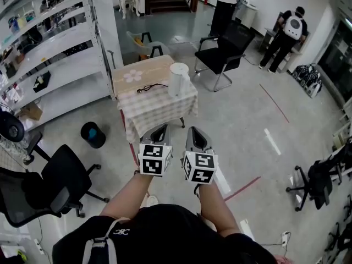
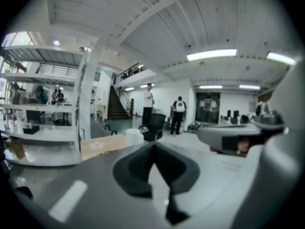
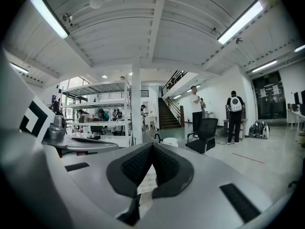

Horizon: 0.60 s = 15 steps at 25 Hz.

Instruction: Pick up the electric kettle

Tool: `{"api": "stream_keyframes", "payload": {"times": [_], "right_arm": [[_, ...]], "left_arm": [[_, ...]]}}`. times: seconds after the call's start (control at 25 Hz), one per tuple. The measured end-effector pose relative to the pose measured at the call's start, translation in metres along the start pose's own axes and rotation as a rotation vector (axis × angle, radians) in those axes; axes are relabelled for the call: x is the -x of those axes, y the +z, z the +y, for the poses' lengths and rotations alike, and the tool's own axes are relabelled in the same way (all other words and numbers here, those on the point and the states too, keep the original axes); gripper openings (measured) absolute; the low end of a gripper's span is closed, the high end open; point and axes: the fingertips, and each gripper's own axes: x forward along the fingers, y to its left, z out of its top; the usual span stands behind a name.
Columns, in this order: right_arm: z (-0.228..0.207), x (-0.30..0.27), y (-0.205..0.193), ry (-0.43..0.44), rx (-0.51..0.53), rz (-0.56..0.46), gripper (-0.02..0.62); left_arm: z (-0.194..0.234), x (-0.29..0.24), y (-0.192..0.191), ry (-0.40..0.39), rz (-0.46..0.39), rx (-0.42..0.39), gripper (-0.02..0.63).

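Across the pale hall floor, a tall white cylindrical electric kettle [image 1: 179, 78] stands untouched on a small table draped in checked cloth [image 1: 159, 113]. By my reckoning, approach and grasp are both left to do. Forearms reach forward side by side, nearly level. The left gripper [image 1: 160, 127] and right gripper [image 1: 196, 130] are pinched together and empty, well short of the table.

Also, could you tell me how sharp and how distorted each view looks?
Head view: sharp, evenly lit, kettle plain. Left gripper view: soft, hazy, fisheye-bowed. Right gripper view: crisper, equally bowed, ceiling light strip glaring.
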Motion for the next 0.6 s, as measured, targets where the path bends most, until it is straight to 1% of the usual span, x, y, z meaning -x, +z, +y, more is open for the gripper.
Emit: {"api": "stream_keyframes", "payload": {"times": [0.2, 0.4, 0.6], "right_arm": [[0.005, 0.0, -0.003, 0.021, -0.049, -0.008, -0.009], [0.015, -0.005, -0.002, 0.048, -0.08, -0.003, -0.009], [0.025, -0.021, 0.001, 0.037, -0.066, 0.002, -0.009]], "left_arm": [[0.005, 0.0, -0.006, -0.004, 0.026, -0.005, -0.006], [0.015, 0.0, -0.011, -0.009, 0.04, 0.017, -0.006], [0.035, -0.004, -0.011, -0.004, 0.045, 0.032, -0.005]]}}
